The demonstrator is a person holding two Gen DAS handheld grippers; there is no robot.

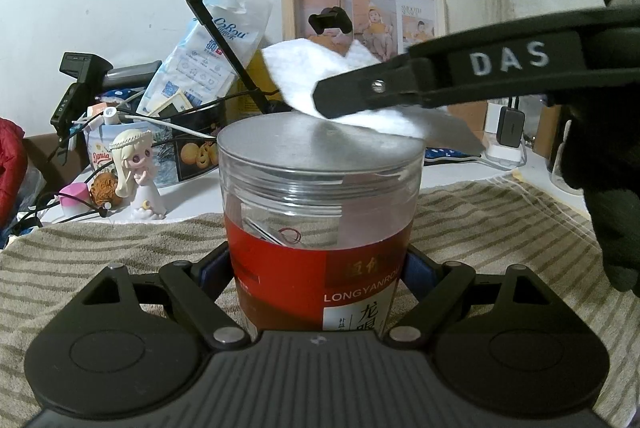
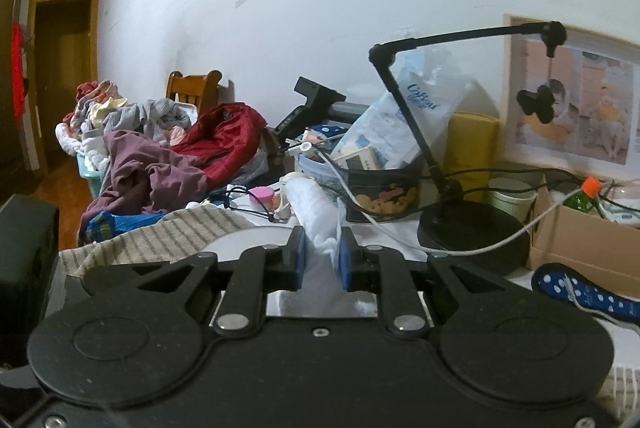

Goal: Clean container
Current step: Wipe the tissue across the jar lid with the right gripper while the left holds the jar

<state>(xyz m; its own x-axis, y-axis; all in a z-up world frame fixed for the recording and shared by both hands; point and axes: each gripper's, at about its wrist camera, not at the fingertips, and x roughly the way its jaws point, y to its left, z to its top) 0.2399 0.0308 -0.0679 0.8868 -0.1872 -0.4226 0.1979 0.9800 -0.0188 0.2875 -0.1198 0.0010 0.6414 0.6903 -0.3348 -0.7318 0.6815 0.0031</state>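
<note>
A clear plastic container [image 1: 320, 196] with a red label and a flat silver lid [image 1: 304, 140] stands upright on a striped towel [image 1: 100, 248]. My left gripper [image 1: 316, 268] is shut on its lower body, one pad on each side. My right gripper [image 1: 324, 100] reaches in from the right, just above the lid's far right part, shut on a white cloth [image 1: 304, 68]. The cloth's lower edge rests on the lid. In the right wrist view the right gripper [image 2: 322, 256] pinches the cloth [image 2: 312, 204] between its blue pads, with the lid [image 2: 248, 240] below and to the left.
A doll figurine [image 1: 136, 172] and a biscuit tin [image 1: 188, 152] stand behind the container on the left. A black stand arm [image 1: 224, 28] rises behind, its round base [image 2: 472, 236] beside a cardboard box [image 2: 580, 240]. Clothes [image 2: 168, 156] pile up far left. A gloved hand [image 1: 600, 188] is at the right edge.
</note>
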